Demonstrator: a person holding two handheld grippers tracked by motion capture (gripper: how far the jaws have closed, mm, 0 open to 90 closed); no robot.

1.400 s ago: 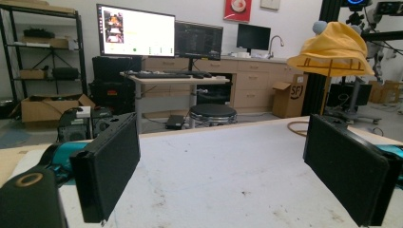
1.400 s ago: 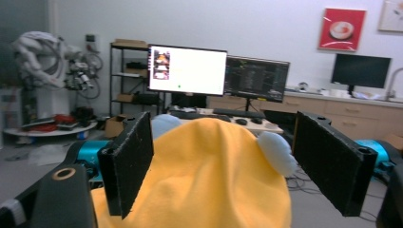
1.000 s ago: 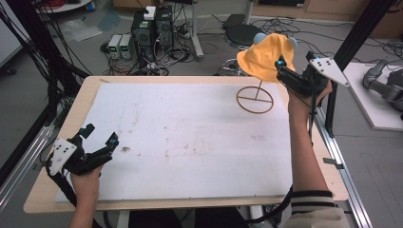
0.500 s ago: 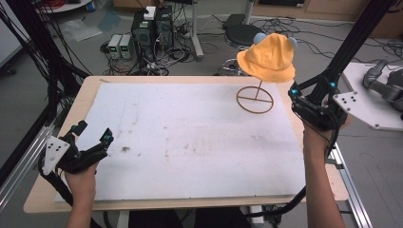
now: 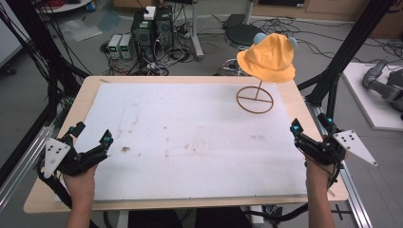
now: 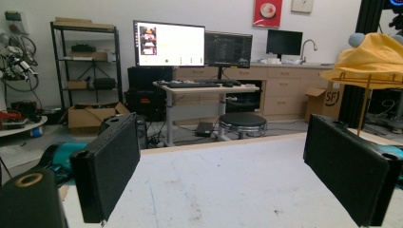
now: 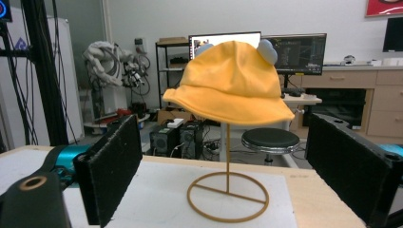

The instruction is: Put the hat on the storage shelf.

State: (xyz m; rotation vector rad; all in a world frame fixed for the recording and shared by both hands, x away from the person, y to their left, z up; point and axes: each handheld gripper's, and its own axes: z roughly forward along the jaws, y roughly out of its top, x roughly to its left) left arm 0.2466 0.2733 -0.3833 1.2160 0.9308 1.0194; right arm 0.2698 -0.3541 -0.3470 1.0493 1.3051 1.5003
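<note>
A yellow bucket hat (image 5: pixel 268 59) with two grey-blue ears sits on a thin brown wire stand (image 5: pixel 255 99) at the far right of the white mat (image 5: pixel 190 137). My right gripper (image 5: pixel 311 124) hovers open over the table's right edge, well short of the stand. In the right gripper view the hat (image 7: pixel 233 85) and the stand's ring base (image 7: pixel 228 194) lie straight ahead between the wide-apart jaws of the right gripper (image 7: pixel 223 175). My left gripper (image 5: pixel 92 133) is open and empty at the near left corner. The left gripper (image 6: pixel 223 175) faces bare mat, the hat (image 6: pixel 375 57) far right.
Black frame posts (image 5: pixel 349 45) rise at the table's far right, and more stand along its left side. Computers and cables (image 5: pixel 152 28) and a stool (image 5: pixel 244 33) stand on the floor behind. A grey robot arm (image 5: pixel 382 83) lies on a white platform at right.
My right gripper has drawn back from the hat's brim toward the near right edge of the table, and the hat stays on the stand. My left gripper has drifted slightly left and nearer.
</note>
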